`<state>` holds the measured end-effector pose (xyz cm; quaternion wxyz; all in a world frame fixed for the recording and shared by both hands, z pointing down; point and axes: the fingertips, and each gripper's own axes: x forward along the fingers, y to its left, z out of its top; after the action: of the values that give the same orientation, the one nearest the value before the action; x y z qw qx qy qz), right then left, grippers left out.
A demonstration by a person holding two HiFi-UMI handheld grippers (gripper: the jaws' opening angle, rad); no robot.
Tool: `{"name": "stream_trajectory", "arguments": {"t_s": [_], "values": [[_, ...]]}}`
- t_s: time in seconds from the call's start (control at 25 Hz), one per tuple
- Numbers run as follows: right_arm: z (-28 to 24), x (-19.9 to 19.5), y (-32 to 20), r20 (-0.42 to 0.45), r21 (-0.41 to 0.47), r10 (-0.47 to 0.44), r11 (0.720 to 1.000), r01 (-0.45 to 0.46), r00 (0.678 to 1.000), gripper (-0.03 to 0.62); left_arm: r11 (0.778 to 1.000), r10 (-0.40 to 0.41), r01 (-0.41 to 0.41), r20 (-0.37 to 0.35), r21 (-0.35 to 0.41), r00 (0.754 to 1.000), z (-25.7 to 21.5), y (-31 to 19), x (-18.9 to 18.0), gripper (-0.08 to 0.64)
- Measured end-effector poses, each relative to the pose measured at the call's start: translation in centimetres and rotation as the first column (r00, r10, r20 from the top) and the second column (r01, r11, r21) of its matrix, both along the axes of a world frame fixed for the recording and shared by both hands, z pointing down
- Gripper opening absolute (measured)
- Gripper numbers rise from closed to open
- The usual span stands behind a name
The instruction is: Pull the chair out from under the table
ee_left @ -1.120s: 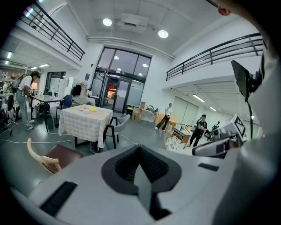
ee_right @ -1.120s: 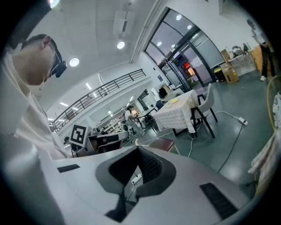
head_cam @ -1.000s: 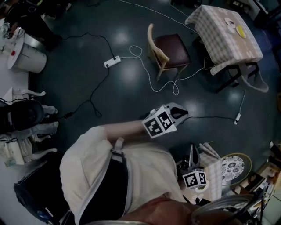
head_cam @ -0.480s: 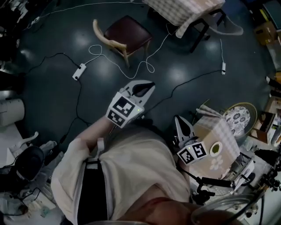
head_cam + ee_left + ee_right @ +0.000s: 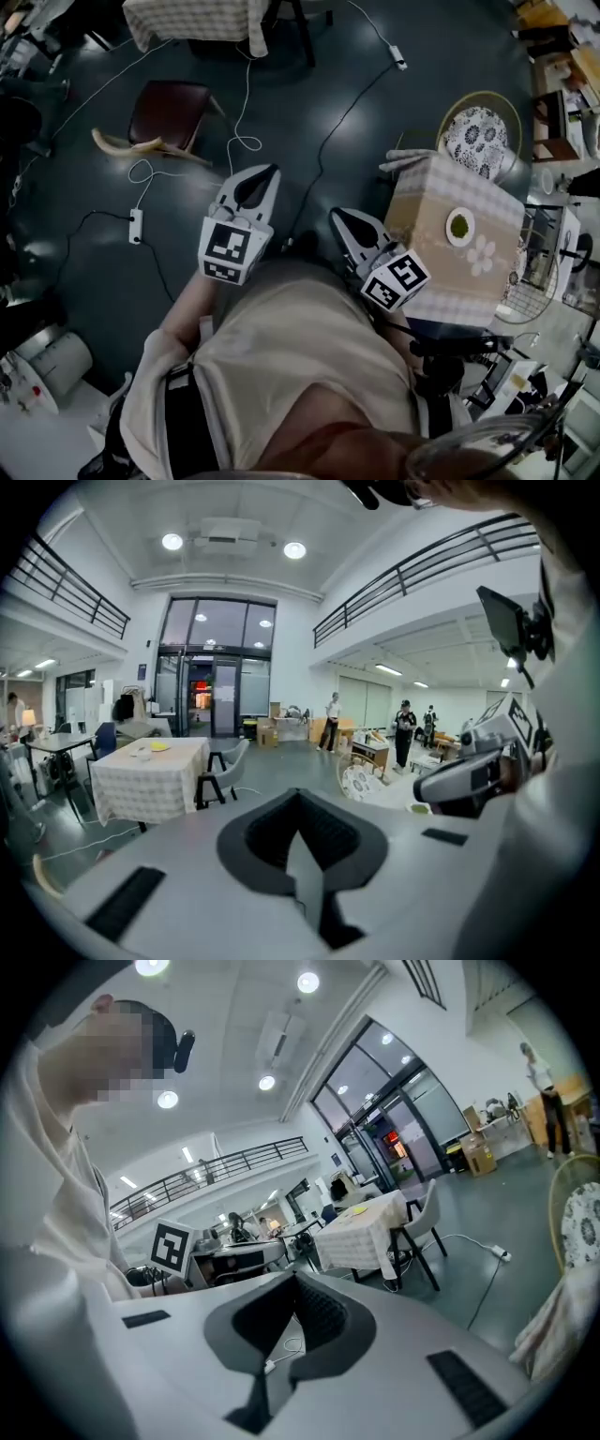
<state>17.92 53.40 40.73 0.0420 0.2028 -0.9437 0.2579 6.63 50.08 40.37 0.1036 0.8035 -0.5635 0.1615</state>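
The left gripper (image 5: 255, 180) and right gripper (image 5: 345, 223) have their jaws closed and empty. The chair (image 5: 167, 111) stands clear of the bench (image 5: 192, 21). A round basket (image 5: 448, 108) holds something patterned.

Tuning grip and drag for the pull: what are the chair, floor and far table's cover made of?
Chair: dark maroon seat, looks like padded vinyl or leather; curved back is pale, probably wood.
Floor: dark, hard, glossy, mirrors the ceiling lights; perhaps coated concrete.
Far table's cover: checked cloth, hangs in soft folds.
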Motion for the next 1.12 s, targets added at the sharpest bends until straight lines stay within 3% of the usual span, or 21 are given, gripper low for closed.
{"name": "stream_trajectory", "arguments": {"t_s": [0.16,0.36,0.64,0.88,1.12], "values": [[1.0,3.0,-0.4,0.009,-0.035,-0.006,0.999,0.006,1.000,0.009,0.993,0.119,-0.119,-0.030,-0.022,0.992,-0.1,-1.4,6.2,0.006],[1.8,4.8,-0.9,0.057,-0.058,-0.019,0.998,0.022,0.998,0.009,0.993,0.109,-0.111,-0.044,-0.035,0.993,-0.2,-2.2,9.0,0.006],[2.0,5.7,-2.3,0.073,-0.067,-0.004,0.998,0.009,0.997,0.009,0.997,0.036,-0.036,-0.001,-0.070,0.999,0.9,-3.1,8.0,0.006],[2.3,3.5,-3.1,0.035,-0.068,-0.030,0.997,0.032,0.999,0.009,0.998,0.001,-0.001,-0.015,-0.059,1.000,1.0,-4.5,4.9,0.006],[3.1,0.0,-5.7,0.002,-0.124,-0.005,0.992,0.005,1.000,0.009,0.991,0.056,-0.058,-0.023,-0.116,0.998,3.0,-6.8,2.4,0.006]]}}
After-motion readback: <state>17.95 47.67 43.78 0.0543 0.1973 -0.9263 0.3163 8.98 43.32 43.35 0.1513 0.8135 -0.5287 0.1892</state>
